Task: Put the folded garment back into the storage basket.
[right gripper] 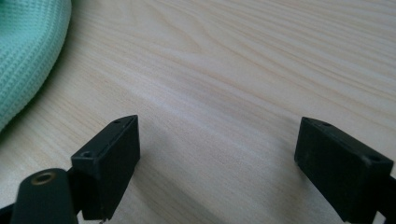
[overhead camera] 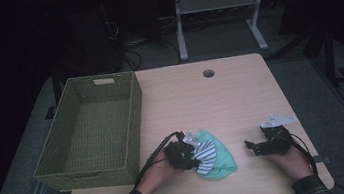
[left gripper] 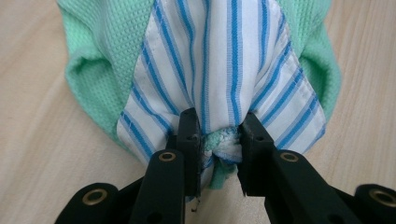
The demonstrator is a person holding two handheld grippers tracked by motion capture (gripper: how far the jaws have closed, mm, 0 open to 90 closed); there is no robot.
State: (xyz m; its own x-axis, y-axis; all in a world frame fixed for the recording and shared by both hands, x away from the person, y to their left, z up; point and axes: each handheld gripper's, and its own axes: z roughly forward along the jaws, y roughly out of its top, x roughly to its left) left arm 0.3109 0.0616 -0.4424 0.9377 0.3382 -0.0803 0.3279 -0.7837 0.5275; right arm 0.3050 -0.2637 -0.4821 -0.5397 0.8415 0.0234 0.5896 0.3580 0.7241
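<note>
High view: pale wood-grain worktop [overhead camera: 221, 100] with rounded corners and a round cable hole near the far edge. On its left side, rectangular olive-green woven basket [overhead camera: 135, 117], open-topped, handle slot in the far wall. Near the front edge, bundled mint-green waffle-knit cloth with a white, blue-striped panel [overhead camera: 212, 158], lying between the two hands. Left tongs [overhead camera: 194, 160] at the bundle's left edge, right tongs [overhead camera: 250, 146] well apart from it to the right, black and hard to make out in the dim light. Plaid sleeves cut off by the bottom edge.

Left gripper view: left tongs [left gripper: 219, 137] pinching a gathered fold of the cloth [left gripper: 224, 65], green knit bunched between the pads, striped panel stitched along its hems. Top of the bundle cut off.

Right gripper view: right tongs [right gripper: 217, 154] spread wide over bare wood, holding nothing. Green waffle knit [right gripper: 28, 51] cropped at the upper left corner.
</note>
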